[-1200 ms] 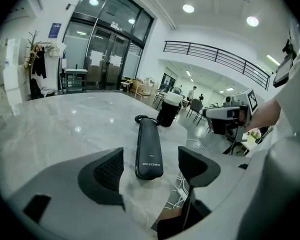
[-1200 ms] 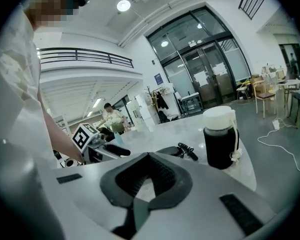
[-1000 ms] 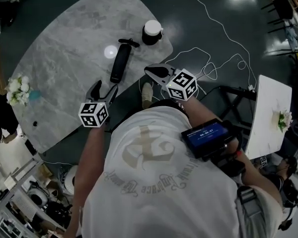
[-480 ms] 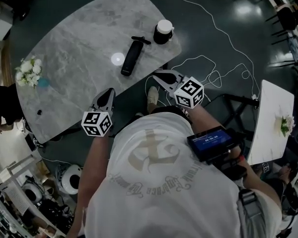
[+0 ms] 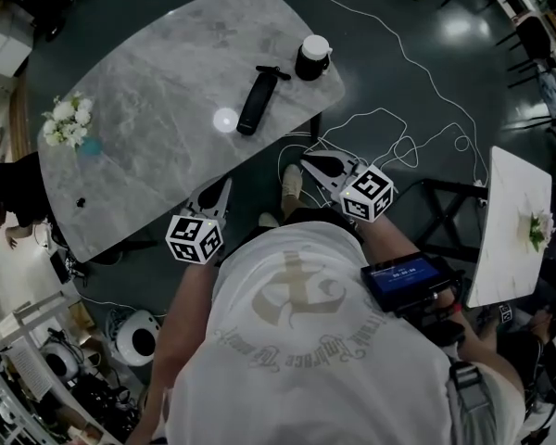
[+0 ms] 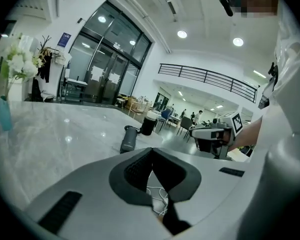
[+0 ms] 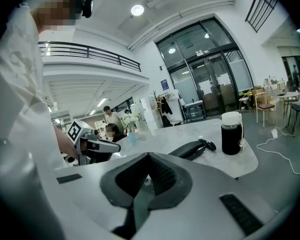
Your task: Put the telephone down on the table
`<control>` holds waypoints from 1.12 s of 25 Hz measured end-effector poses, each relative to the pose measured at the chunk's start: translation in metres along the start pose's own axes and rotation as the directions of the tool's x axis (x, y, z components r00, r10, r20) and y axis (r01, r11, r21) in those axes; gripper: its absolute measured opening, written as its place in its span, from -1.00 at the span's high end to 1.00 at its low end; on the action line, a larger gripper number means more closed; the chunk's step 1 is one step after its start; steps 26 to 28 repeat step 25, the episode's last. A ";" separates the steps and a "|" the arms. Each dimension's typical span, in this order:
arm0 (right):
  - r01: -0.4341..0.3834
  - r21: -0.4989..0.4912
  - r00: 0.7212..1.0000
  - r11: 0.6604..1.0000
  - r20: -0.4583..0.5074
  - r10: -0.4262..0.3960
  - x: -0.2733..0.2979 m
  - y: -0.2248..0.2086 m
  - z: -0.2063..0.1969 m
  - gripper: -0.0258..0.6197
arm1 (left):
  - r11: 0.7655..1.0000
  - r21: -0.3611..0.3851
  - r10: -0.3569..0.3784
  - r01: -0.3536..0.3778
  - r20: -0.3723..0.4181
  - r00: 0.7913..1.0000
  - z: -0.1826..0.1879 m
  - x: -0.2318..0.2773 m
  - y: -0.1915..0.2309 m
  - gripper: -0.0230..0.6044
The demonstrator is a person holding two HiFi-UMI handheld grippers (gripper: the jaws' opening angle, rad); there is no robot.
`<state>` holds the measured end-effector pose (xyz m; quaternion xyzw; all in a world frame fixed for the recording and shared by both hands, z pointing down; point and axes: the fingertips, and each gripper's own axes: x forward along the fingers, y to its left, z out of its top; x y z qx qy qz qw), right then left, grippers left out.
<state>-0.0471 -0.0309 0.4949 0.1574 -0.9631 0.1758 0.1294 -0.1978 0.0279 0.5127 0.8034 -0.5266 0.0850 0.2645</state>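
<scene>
Left to right: white flowers in a teal vase (image 5: 67,123) stand on the grey marble-patterned oval table (image 5: 148,72). The left gripper (image 5: 224,187), jaws closed and empty, is just off the near edge. The black telephone handset (image 5: 258,100) lies flat on the tabletop, near a dark white-lidded jar (image 5: 312,57). The right gripper (image 5: 308,163) is likewise closed and empty. Only the head view shows the white floor cable (image 5: 435,85); only the right gripper view shows people (image 7: 111,130) beyond the table.

Table (image 5: 148,91): we see grey marble-look stone, polished and glossy.
Telephone (image 5: 257,101), on the table: we see matt black plastic.
Floor (image 5: 482,91), beside the table: dark, smooth, shiny.
</scene>
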 end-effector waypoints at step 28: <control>0.054 -0.002 0.998 0.999 0.020 -0.054 -0.022 0.014 -0.008 0.87 | 0.998 0.028 -0.057 0.057 -0.014 0.998 -0.009 0.005 -0.023 0.89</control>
